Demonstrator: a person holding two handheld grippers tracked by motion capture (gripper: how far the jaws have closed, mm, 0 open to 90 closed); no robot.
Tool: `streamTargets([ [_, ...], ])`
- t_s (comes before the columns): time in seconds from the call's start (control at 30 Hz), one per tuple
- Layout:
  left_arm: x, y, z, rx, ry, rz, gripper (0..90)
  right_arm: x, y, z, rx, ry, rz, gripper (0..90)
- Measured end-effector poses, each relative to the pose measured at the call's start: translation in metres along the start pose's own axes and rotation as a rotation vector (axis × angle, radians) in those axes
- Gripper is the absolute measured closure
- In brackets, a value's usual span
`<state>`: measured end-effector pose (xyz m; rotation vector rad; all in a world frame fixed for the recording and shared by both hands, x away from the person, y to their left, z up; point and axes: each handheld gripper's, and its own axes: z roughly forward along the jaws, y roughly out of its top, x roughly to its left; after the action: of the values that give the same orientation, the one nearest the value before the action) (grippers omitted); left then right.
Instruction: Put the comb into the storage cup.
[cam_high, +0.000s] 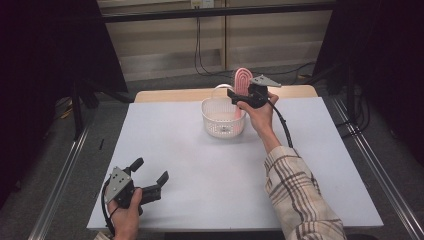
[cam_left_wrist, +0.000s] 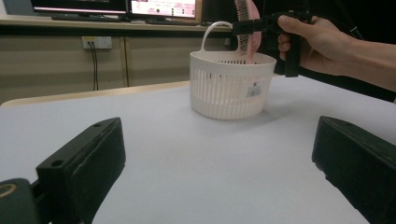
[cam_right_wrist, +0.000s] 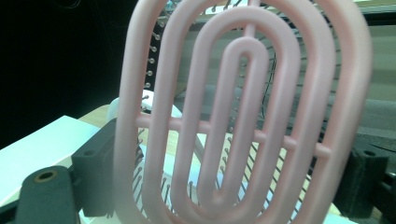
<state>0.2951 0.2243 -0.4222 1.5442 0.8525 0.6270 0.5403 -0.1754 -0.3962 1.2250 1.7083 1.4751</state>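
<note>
Right gripper (cam_high: 239, 96) clamps 1 pink hairbrush (cam_high: 242, 80) upright above the white basket (cam_high: 223, 123), handle end dipping inside it. Left gripper (cam_high: 150, 172), jaws wide, holds nothing, well apart from the basket.

Overhead, low tabletop, perhaps close-up views

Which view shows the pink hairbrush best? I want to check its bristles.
The right gripper view: the hairbrush appears close, bristles visible behind its loops. The high view shows it small above the basket; the left gripper view, partly.
</note>
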Motion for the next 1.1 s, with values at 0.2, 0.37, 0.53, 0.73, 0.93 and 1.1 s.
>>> streamTargets([
  [0.2,0.0,0.0,0.0,-0.002,0.0,0.0,2.7,0.0,-0.001,0.002,0.0,0.003,0.004,14.4],
  [0.37,0.0,0.0,0.0,-0.002,0.001,-0.001,2.7,-0.001,-0.001,0.0,0.009,0.001,0.007,13.2],
  [0.53,0.0,0.0,-0.001,-0.001,0.001,0.002,2.7,0.001,-0.001,-0.001,0.015,0.003,0.005,13.0],
  [0.73,0.0,0.0,-0.001,-0.001,0.0,0.003,2.7,0.002,0.002,-0.005,0.012,0.005,0.003,11.7],
  [0.93,0.0,0.001,-0.001,-0.006,0.003,0.001,2.7,0.002,0.004,-0.009,0.008,0.003,0.003,11.9],
  [1.1,-0.001,0.001,0.0,-0.002,-0.003,-0.001,2.7,0.002,0.004,-0.013,-0.002,0.002,-0.001,14.5],
])
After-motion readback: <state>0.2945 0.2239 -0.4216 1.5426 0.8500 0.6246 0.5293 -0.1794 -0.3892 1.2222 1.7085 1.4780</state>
